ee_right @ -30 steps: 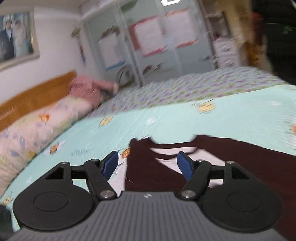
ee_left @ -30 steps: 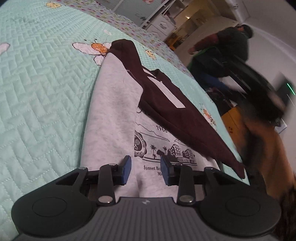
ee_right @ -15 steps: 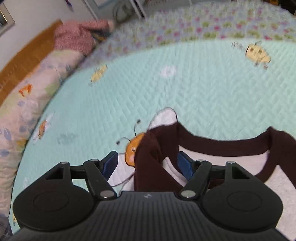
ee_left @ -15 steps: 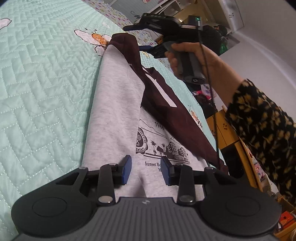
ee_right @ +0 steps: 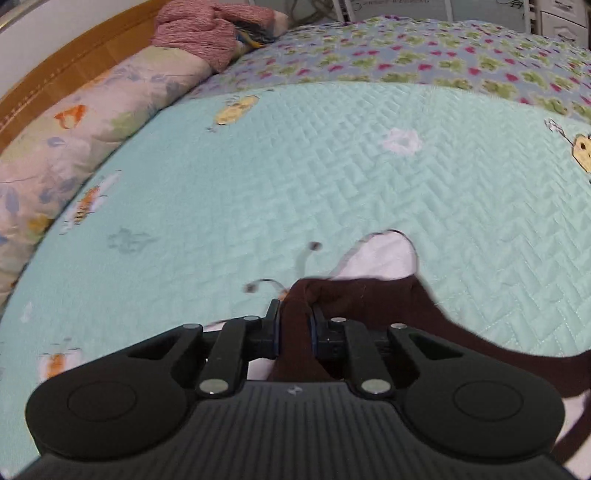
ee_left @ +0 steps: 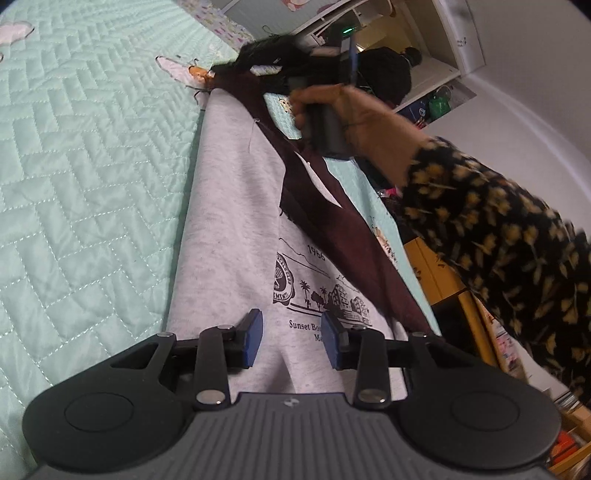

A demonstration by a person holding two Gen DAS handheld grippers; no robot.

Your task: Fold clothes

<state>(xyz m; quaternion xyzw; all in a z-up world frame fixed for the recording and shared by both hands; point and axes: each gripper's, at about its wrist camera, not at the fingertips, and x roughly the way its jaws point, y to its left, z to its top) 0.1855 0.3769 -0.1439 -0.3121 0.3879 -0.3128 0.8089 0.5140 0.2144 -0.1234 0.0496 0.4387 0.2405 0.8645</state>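
A grey printed T-shirt [ee_left: 229, 221] with dark maroon sleeves [ee_left: 332, 221] lies lengthwise on the mint quilted bedspread [ee_left: 74, 184]. My left gripper [ee_left: 291, 332] sits low over the shirt's near hem. Its fingers stand apart, with grey cloth lying between them and no visible pinch. At the far shoulder, a hand [ee_left: 325, 110] holds my right gripper [ee_right: 295, 314]. Its jaws are closing, and a bunch of maroon cloth [ee_right: 369, 306] fills the narrow gap between the pads. The shirt's far edge rests on a bee print on the quilt.
A floral pillow [ee_right: 74, 129], a pink knit garment [ee_right: 207, 33] and the wooden headboard [ee_right: 55, 74] lie beyond the quilt. A purple flowered sheet [ee_right: 406, 55] runs along the far side. A person in dark clothes [ee_left: 384, 74] sits past the bed, beside yellow furniture [ee_left: 443, 277].
My right gripper has swung down to the shirt's far shoulder, and its jaws have narrowed from wide apart onto the maroon cloth. The left gripper has stayed at the hem.
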